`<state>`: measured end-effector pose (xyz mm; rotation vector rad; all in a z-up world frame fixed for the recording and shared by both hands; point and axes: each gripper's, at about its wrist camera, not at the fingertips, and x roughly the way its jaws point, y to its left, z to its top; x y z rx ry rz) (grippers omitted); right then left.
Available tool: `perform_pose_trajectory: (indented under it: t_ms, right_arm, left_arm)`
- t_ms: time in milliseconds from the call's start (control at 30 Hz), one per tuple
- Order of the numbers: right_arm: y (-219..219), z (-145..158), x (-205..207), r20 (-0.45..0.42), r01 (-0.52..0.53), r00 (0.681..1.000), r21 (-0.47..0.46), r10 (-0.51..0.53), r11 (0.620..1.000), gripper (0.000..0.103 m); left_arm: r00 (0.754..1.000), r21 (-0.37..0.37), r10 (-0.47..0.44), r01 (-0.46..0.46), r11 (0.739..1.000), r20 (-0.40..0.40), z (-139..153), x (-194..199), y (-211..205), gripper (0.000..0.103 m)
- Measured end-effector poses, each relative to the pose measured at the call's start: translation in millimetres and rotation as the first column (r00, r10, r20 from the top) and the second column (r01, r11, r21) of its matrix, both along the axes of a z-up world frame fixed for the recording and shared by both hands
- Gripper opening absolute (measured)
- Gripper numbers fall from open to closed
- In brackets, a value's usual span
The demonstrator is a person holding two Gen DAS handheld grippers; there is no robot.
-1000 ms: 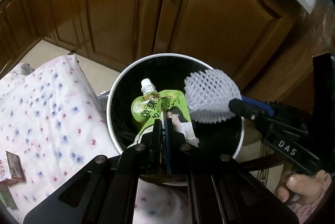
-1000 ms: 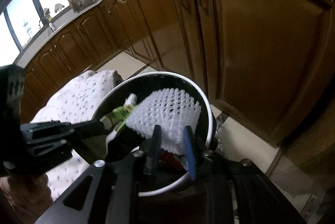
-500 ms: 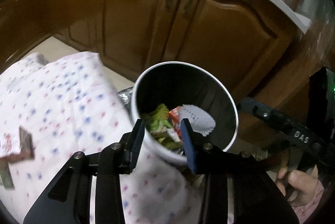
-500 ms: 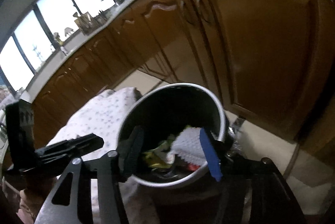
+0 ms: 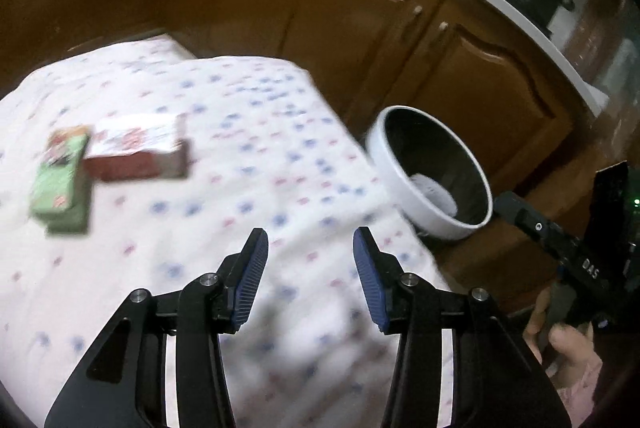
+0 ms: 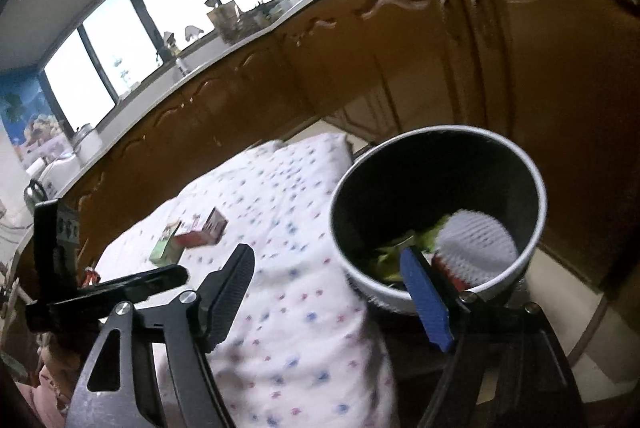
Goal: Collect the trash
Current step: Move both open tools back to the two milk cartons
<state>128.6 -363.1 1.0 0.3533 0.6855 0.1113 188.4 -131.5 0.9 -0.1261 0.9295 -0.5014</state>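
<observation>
1. The left gripper (image 5: pixel 306 268) is held above the flower-print tablecloth (image 5: pixel 248 156); its jaws are opening and nothing is seen between them.
2. The right gripper (image 6: pixel 332 292) is held near the table's end beside the waste bin (image 6: pixel 536 188); its jaws are opening wide and are empty, with the blue pad (image 6: pixel 424 298) seen in front of the bin's near rim.
3. The white foam fruit net (image 6: pixel 476 244) is found inside the bin, resting on green wrappers (image 6: pixel 400 252) and a red item that cannot be identified.
4. The remaining trash is located on the cloth, well apart from both grippers: a green carton (image 5: pixel 60 184) and, touching its side, a red-and-white carton (image 5: pixel 136 152), both lying flat and blurred.
5. The bin is placed just off the table's end, below the cloth's edge.
6. Brown cabinet doors (image 5: pixel 460 60) are seen beyond the table and bin; a gap of floor is visible between them.
7. Bare cloth is left between the left gripper and the cartons.
</observation>
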Motion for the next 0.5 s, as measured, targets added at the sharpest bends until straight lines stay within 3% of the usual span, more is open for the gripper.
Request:
perform_pose_trajectory:
  t_ms: [333, 500]
  right_arm:
    - [52, -4, 21, -0.012, -0.160, 0.987, -0.032, 0.160, 0.987, 0.077]
    - [88, -2, 40, -0.020, -0.301, 0.954, -0.078, 0.300, 0.950, 0.077]
  left_arm:
    - [0.988, 0.000, 0.151, -0.151, 0.989, -0.014, -6, -8, 80, 0.050]
    - [0.980, 0.017, 0.199, -0.198, 0.980, -0.002, -5, -6, 108, 0.050]
